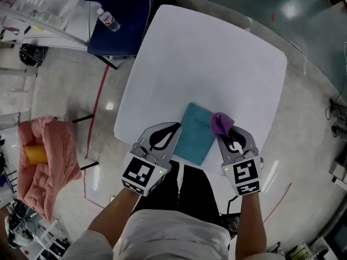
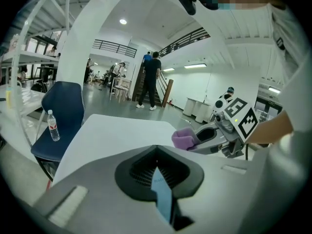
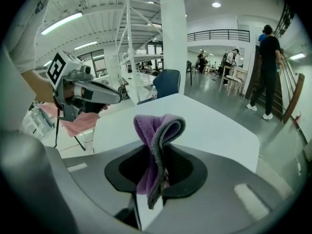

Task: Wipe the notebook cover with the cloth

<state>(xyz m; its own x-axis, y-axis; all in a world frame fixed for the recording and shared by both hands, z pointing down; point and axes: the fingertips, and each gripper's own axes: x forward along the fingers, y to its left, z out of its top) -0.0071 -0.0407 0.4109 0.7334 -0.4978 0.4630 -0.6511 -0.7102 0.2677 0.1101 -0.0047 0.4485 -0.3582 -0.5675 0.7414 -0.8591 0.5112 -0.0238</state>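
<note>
A teal notebook (image 1: 195, 133) lies at the near edge of the white table (image 1: 217, 64). My left gripper (image 1: 174, 129) is shut on the notebook's left edge; in the left gripper view a thin blue sliver of the notebook (image 2: 163, 196) shows between the jaws. At the notebook's right corner, my right gripper (image 1: 225, 132) is shut on a folded purple cloth (image 1: 221, 122). In the right gripper view the cloth (image 3: 155, 145) sticks up out of the jaws. Each gripper appears in the other's view: the right gripper (image 2: 207, 139) and the left gripper (image 3: 97, 95).
A dark blue chair (image 1: 116, 15) with a water bottle (image 1: 109, 19) on it stands at the table's far left corner. A pink cloth pile (image 1: 49, 156) sits on the floor side at left. People stand by a staircase (image 2: 151, 79) far behind.
</note>
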